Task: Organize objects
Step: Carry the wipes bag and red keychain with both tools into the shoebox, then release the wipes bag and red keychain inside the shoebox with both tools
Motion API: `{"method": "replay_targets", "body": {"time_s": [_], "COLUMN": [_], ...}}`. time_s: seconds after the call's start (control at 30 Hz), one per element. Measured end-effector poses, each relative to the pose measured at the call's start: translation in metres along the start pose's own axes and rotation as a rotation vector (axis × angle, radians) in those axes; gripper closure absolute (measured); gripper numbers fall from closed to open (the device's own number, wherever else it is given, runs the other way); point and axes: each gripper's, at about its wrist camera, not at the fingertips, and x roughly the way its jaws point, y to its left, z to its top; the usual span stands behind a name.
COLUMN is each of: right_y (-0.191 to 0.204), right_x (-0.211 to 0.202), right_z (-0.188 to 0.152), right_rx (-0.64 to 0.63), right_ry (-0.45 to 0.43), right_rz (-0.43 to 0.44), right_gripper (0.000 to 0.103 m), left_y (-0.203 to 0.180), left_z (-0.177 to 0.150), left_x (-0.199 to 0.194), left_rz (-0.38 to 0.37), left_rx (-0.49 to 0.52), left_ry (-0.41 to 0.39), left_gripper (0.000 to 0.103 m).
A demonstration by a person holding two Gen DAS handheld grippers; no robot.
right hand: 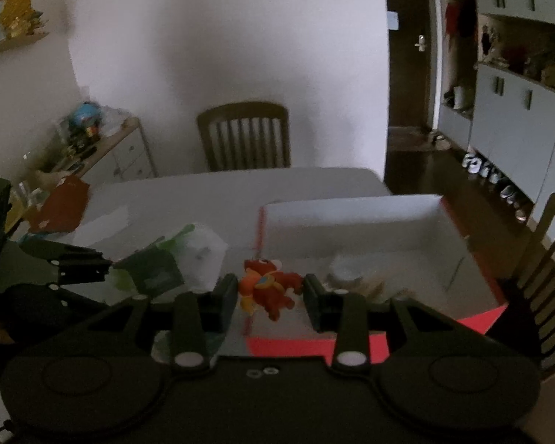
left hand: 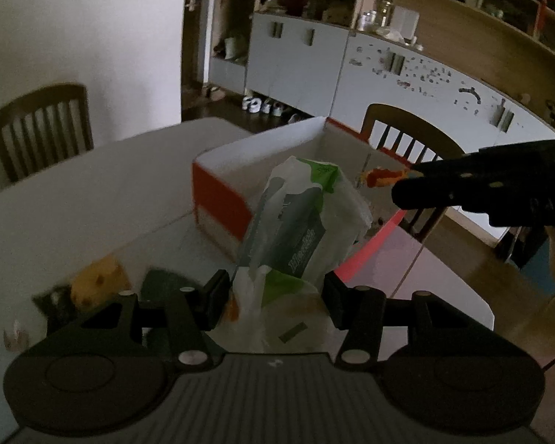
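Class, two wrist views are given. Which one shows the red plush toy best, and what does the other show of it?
The right wrist view: the red plush toy sits large between the right gripper fingers. The left wrist view shows only a small, blurred part beside that gripper.

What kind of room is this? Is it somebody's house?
Most likely a home dining room. A white table has wooden chairs around it, a long cabinet wall holds jars and knick-knacks, and shoes sit on the floor near a doorway.
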Motion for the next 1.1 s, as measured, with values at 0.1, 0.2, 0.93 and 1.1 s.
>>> {"method": "replay_targets", "body": {"time_s": [0.1, 0.2, 0.93, 1.1], "right_y": [-0.02, -0.041, -0.125, -0.123], "right_x": [-0.001, 0.0, 0.075, 0.093], "right_z": [0.007, 0.013, -0.008, -0.013], "right_rx": [0.006, 0.019, 0.04, 0.018], "right_ry": [-0.021, -0.04, 0.079, 0.118], "right_rz": [-0.023, -0.049, -0.126, -0.123], "right_gripper": [0.066, 0.066, 0.066, 0.066], "left_y": [-0.011, -0.024, -0.061, -0.049], "left_z": [0.016, 0.029, 0.081, 0.09], "left_x": [0.011, 0.022, 0.141, 0.165], "left_rz": [0.008, 0.013, 0.151, 0.255], "left_rx": [0.032, 0.068, 0.186, 0.159], "left_ry": [-0.003, 0.0, 0.138, 0.181], "left_gripper": [0.05, 0.05, 0.05, 0.05]}}
